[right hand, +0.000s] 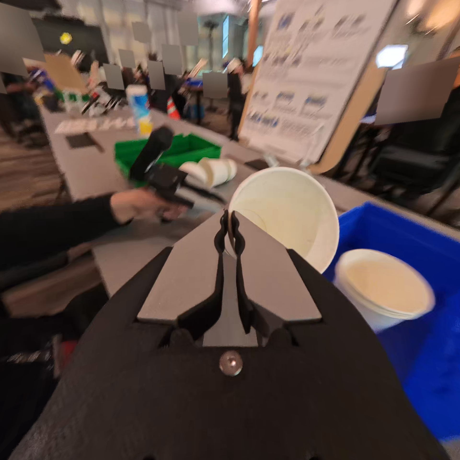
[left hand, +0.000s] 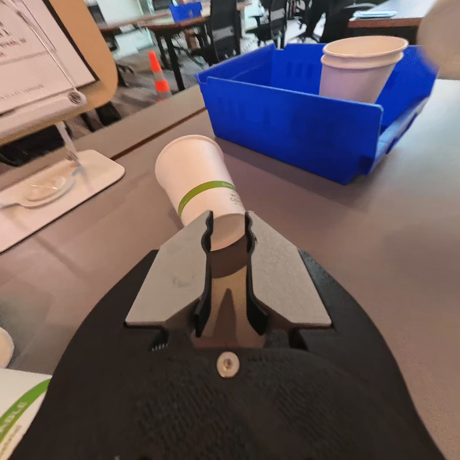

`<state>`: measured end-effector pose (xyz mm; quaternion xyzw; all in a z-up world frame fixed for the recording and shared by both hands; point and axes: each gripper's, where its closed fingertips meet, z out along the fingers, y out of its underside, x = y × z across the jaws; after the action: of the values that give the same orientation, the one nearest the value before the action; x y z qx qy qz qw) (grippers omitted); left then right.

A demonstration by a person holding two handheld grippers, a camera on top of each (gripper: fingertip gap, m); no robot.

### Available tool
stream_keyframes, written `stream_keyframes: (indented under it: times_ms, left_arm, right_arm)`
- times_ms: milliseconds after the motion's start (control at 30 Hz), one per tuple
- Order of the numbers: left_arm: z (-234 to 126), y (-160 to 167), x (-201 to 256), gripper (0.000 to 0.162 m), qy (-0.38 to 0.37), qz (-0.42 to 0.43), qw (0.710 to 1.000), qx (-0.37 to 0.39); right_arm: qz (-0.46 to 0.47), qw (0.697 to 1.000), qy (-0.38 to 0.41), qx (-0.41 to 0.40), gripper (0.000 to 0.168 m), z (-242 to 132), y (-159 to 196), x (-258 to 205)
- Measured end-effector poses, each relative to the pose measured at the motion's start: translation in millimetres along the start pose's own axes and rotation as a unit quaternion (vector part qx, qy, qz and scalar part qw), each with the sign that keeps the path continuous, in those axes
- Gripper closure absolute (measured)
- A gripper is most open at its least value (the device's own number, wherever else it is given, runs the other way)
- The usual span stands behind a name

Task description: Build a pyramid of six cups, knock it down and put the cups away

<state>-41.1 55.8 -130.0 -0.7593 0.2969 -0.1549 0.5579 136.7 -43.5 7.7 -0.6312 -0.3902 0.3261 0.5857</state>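
A white paper cup with a green band (left hand: 196, 179) lies on its side on the grey table (left hand: 323, 236), base toward me. My left gripper (left hand: 229, 231) is partly open, its fingertips at the cup's base; the left finger overlaps the base. My right gripper (right hand: 229, 229) is shut on the rim of a white cup (right hand: 286, 211), held mouth toward the camera over the edge of the blue bin (right hand: 398, 229). A stack of nested cups (right hand: 380, 286) stands upright in the bin and also shows in the left wrist view (left hand: 358, 74). Fallen cups (right hand: 214, 171) lie farther off.
The blue bin (left hand: 286, 129) stands on the table to the right. A clear sign holder (left hand: 57, 171) and a board stand on the left. Another banded cup (left hand: 20, 410) lies at the lower left. A green bin (right hand: 189, 146) and the hand-held left gripper (right hand: 159, 174) show beyond. Some 25 cm of space lies between my two pairs of fingers.
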Motion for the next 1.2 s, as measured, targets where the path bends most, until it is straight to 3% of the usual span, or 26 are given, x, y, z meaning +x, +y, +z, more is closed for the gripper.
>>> stream_keyframes:
  times_ms: [67,100,233,367,467,667,733,800,933,1033,1133,1200]
  left_arm:
    - [2,4,0,0.151,-0.028,0.028,0.999,0.016]
    - [3,6,5,0.148,-0.028,0.045,0.999,0.008]
    - [11,22,17,0.146,-0.021,0.096,0.995,-0.037]
    - [12,20,17,0.146,-0.027,0.096,0.994,-0.032]
    - [10,20,13,0.136,-0.021,0.051,0.998,-0.032]
    - [4,18,-2,0.119,0.005,-0.083,0.996,-0.014]
    - [4,18,3,0.112,0.021,-0.089,0.996,-0.016]
    - [3,19,8,0.108,0.025,-0.084,0.996,-0.019]
    - [4,20,0,0.092,-0.022,-0.063,0.997,-0.026]
    - [2,24,-7,0.088,-0.068,-0.039,0.996,-0.04]
    - [5,20,-14,0.084,-0.107,0.007,0.993,-0.054]
    - [13,17,-19,0.083,-0.115,0.019,0.99,-0.086]
  right_arm:
    - [-0.022,0.996,0.075,0.052,0.168,-27,-27,18]
    - [-0.032,0.991,0.116,0.061,0.168,-39,-34,28]
    - [-0.058,0.971,0.231,-0.013,0.168,-45,-21,71]
    - [-0.067,0.963,0.236,-0.115,0.168,-10,-10,96]
    - [-0.077,0.953,0.233,-0.177,0.168,11,-8,111]
    - [-0.046,0.907,0.216,-0.359,0.168,39,57,128]
    - [-0.041,0.895,0.226,-0.383,0.137,42,72,135]
    - [-0.037,0.894,0.263,-0.361,0.125,38,66,133]
    - [-0.084,0.94,0.258,-0.206,0.133,34,20,86]
    - [-0.09,0.953,0.221,-0.189,0.13,15,20,44]
    - [-0.113,0.962,0.204,-0.142,0.144,-6,6,22]
    - [-0.11,0.965,0.192,-0.144,0.135,-20,-1,15]
